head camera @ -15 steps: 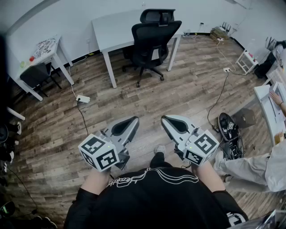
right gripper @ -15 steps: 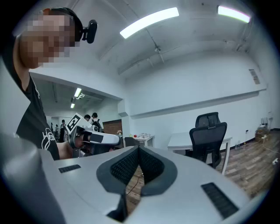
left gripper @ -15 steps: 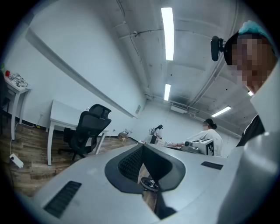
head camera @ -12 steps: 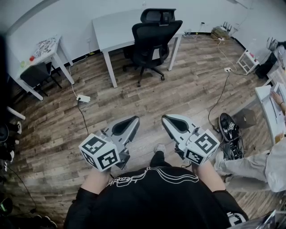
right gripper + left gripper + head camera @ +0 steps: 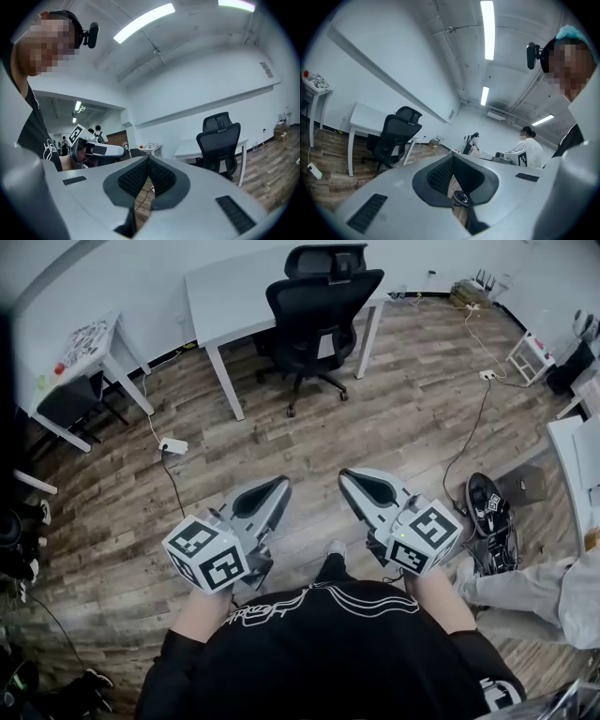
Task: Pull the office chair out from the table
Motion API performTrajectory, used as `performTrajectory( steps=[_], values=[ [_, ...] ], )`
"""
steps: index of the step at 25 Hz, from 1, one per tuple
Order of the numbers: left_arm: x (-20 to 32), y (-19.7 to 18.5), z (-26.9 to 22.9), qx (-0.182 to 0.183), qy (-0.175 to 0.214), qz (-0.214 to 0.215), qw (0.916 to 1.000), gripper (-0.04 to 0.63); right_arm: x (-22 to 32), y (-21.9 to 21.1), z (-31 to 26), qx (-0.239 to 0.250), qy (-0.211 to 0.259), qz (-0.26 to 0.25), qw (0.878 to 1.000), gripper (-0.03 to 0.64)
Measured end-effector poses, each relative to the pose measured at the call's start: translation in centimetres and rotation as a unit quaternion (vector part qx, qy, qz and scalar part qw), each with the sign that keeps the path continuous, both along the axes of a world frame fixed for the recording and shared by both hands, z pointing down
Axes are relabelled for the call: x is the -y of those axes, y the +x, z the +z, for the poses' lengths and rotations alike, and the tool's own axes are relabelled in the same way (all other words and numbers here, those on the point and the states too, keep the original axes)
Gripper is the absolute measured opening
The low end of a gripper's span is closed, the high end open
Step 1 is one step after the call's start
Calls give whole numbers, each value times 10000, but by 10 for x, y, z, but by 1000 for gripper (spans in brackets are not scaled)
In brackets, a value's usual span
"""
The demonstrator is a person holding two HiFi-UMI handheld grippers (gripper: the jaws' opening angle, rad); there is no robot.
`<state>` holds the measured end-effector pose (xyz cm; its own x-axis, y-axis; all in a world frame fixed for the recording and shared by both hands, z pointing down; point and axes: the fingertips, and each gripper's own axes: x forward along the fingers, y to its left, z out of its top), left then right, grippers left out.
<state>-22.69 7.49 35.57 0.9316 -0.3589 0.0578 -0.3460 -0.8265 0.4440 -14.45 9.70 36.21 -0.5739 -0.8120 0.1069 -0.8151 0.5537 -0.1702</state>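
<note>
Both claws clenched on nothing: left gripper [image 5: 279, 487] and right gripper [image 5: 347, 476], side by side. Office chair [image 5: 314, 310] at 12 o'clock, well apart from us, drawn up against the white table [image 5: 225, 292]. We read black-and-white square markers on each gripper's cube [image 5: 206, 554].

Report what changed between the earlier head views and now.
Very little. The office chair and white table now sit slightly higher and larger in the head view, so the wearer seems to have edged toward them. Nothing was taken hold of or let go. The chair still stands pushed in at the table, and the left tongs and right tongs stay shut and empty in front of the body.
</note>
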Motion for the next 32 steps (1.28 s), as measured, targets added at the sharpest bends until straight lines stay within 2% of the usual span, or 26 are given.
performTrajectory(
  steps=[5, 15, 19, 24, 32],
  values=[
    [45, 55, 3, 28, -136, 124, 9998, 6, 42, 51, 6, -72, -107, 69, 9999, 35],
    [103, 169, -2, 226, 125, 475, 9985, 6, 97, 161, 1, -213, -41, 376, 9991, 37],
    [119, 187, 2, 259, 133, 497, 9983, 6, 109, 190, -2, -298, -18, 572, 9979, 37],
    [146, 200, 13, 291, 48, 533, 9981, 6, 137, 206, 6, -274, -99, 631, 9976, 37],
    [255, 221, 24, 298, -45, 554, 9980, 6, 240, 228, 14, -421, -296, 654, 9965, 37]
  ],
)
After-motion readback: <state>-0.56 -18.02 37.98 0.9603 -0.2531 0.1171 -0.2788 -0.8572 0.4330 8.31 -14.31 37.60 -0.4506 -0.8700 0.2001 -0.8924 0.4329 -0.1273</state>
